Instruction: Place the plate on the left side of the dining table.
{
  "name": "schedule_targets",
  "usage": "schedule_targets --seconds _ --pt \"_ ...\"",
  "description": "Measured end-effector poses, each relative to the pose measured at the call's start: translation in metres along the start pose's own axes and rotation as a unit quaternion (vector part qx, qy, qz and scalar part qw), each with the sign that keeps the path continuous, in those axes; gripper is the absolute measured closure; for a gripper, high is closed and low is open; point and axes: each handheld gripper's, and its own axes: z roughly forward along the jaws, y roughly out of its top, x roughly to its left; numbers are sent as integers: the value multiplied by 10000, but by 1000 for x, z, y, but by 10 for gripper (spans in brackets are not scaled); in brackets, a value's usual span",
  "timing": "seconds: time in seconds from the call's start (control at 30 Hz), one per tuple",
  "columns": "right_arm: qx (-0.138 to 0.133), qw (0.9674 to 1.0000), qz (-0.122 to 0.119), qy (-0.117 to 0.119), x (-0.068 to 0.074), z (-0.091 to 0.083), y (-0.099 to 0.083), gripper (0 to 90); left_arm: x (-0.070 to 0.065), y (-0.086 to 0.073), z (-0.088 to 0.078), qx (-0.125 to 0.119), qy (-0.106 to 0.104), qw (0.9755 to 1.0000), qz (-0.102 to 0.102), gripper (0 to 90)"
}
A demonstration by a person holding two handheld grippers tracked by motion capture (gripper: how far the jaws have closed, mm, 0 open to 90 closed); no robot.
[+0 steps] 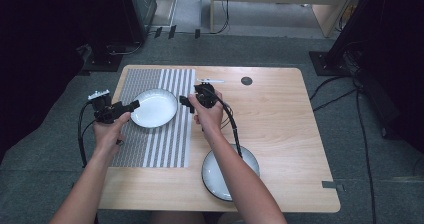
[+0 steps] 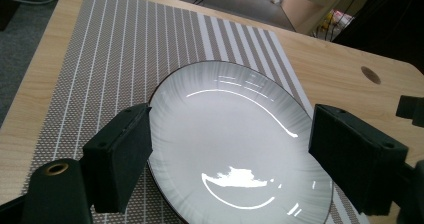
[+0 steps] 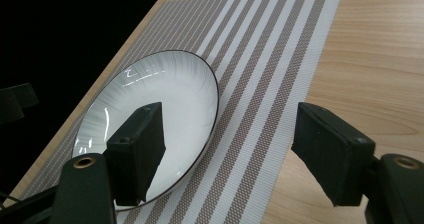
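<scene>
A white plate with a thin dark rim (image 1: pixel 154 108) lies on a grey-and-white striped placemat (image 1: pixel 160 144) on the left half of the wooden table. My left gripper (image 1: pixel 134 105) hovers at the plate's left edge, jaws open with nothing held. In the left gripper view the plate (image 2: pixel 235 139) lies below the spread jaws of that gripper (image 2: pixel 232 126). My right gripper (image 1: pixel 186 104) hovers just right of the plate, open and empty. In the right gripper view its jaws (image 3: pixel 232 121) stand apart above the plate's rim (image 3: pixel 150 89) and the placemat (image 3: pixel 260 84).
A second white plate (image 1: pixel 215 176) sits near the table's front edge, partly under the right forearm. A small white pen-like object (image 1: pixel 210 80) and a dark round hole (image 1: pixel 246 81) lie at the back of the table. Cables run across the floor on the right.
</scene>
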Motion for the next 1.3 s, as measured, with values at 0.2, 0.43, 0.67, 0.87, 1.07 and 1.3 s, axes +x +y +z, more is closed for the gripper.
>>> schedule_targets --seconds 0.2,0.43,0.67,0.87,1.07,1.3 --pt "-97 9999 -51 58 -5 -24 -1 276 -12 -4 -8 -13 -9 9998 193 168" --pt "-149 9998 -106 51 -14 -48 -8 262 -26 -9 -19 -75 -90 9994 323 161" --pt "-226 9995 -226 40 -25 -74 -17 242 -35 -15 -34 -112 -143 9993 339 161" --pt "-340 9988 -360 -62 -33 -100 -26 236 -44 -24 -48 -154 -177 9986 464 152" --pt "-453 9978 -462 -130 -38 -127 -38 232 -48 -33 -59 -54 -283 9983 500 155" --pt "-548 9969 -525 -202 -45 -155 -57 225 -55 -48 -73 -45 -346 9976 603 161"
